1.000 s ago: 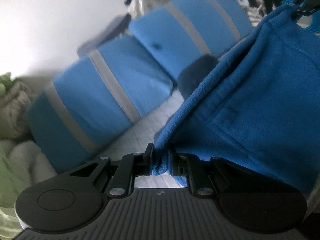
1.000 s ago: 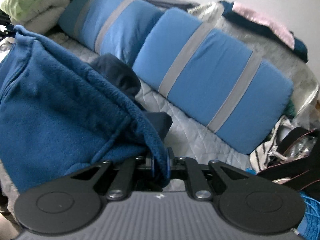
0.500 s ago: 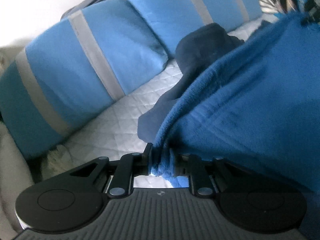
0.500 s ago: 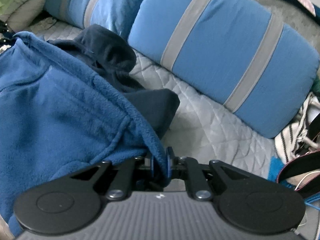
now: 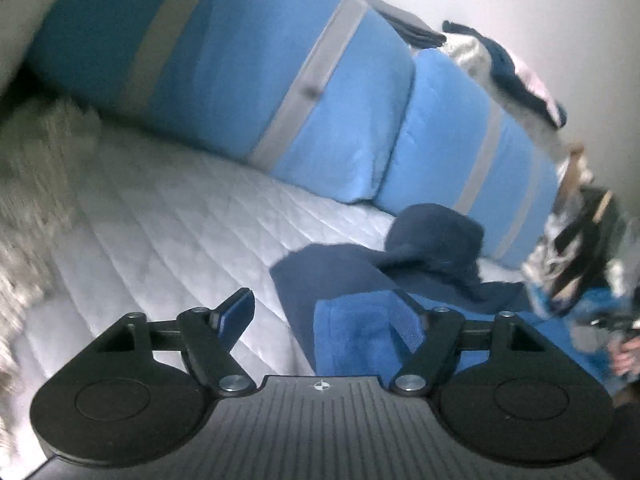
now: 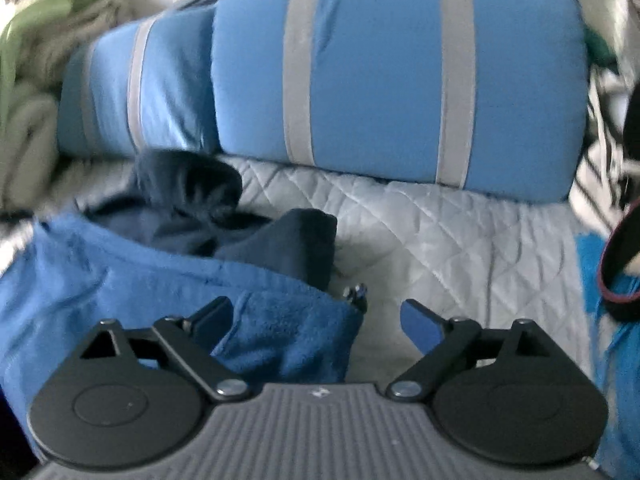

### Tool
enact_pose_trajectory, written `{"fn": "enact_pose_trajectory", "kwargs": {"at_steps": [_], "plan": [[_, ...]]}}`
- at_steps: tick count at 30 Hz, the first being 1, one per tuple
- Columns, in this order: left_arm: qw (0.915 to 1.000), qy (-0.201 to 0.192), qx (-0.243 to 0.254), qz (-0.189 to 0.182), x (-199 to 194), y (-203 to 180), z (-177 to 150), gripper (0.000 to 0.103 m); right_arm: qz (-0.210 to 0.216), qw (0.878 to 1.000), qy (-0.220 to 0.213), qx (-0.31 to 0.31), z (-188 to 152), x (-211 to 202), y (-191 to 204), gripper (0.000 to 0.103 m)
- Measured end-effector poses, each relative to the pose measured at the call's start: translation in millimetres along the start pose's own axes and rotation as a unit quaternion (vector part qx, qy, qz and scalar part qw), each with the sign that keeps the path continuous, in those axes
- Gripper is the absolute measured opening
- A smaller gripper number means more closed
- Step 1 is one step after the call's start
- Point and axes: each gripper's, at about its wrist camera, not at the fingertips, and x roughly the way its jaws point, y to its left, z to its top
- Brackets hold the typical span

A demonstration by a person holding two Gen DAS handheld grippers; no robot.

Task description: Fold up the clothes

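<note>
Now two claws, left claw [image 5: 326,316] and right claw [image 6: 318,318], just opened, empty; one blue fleece [image 6: 120,280]; two pillows.

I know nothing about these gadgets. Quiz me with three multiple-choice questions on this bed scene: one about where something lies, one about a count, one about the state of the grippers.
1. Where does the navy garment lie?
A. on top of the pillows
B. on the quilted cover, in front of the pillows, partly under the blue fleece
C. hanging from a gripper

2. How many blue pillows with grey stripes lean along the back of the bed?
A. one
B. two
C. four

3. How do the two grippers stand?
A. both open, pinching nothing
B. both clamped on the fleece
C. one clamped, one open

Answers:
1 B: it rests on the cover below the pillows, and the fleece overlaps its near edge.
2 B: both views show two side by side.
3 A: the left gripper and right gripper have just been opening; fleece lies between the fingers, unpinched.
</note>
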Motion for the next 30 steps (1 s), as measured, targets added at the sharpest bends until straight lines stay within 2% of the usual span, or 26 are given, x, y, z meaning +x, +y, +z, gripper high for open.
{"fn": "enact_pose_trajectory", "kwargs": {"at_steps": [6, 9, 10, 11, 13, 14, 19, 25, 28, 30], "plan": [[0.9959, -0.006, -0.040, -0.081, 22, 20, -14, 0.074, 0.054, 0.997, -0.004, 0.056, -7, 7, -25, 0.097], [0.9944, -0.005, -0.041, -0.097, 33, 18, -17, 0.072, 0.080, 0.994, -0.008, 0.080, -12, 9, -35, 0.096], [0.9942, -0.006, -0.040, -0.099, 37, 17, -17, 0.062, 0.087, 0.993, -0.010, 0.085, -13, 10, -37, 0.097], [0.9941, -0.008, -0.035, -0.102, 42, 15, -16, 0.043, 0.095, 0.991, -0.012, 0.089, -15, 11, -39, 0.097], [0.9956, -0.012, -0.028, -0.089, 41, 11, -17, 0.027, 0.107, 0.989, -0.014, 0.099, -18, 14, -43, 0.096], [0.9960, -0.016, -0.028, -0.083, 41, 11, -17, 0.023, 0.112, 0.988, -0.016, 0.103, -20, 15, -45, 0.096], [0.9979, -0.016, -0.029, -0.056, 41, 10, -19, 0.021, 0.134, 0.982, -0.031, 0.127, -30, 21, -54, 0.096], [0.9983, -0.013, -0.037, -0.043, 44, 11, -22, 0.021, 0.157, 0.975, -0.038, 0.155, -42, 36, -62, 0.094], [0.9983, -0.012, -0.038, -0.042, 44, 12, -22, 0.021, 0.159, 0.973, -0.047, 0.161, -46, 43, -63, 0.077], [0.9984, -0.012, -0.038, -0.040, 43, 11, -22, 0.021, 0.161, 0.972, -0.052, 0.162, -48, 46, -62, 0.049]]}}
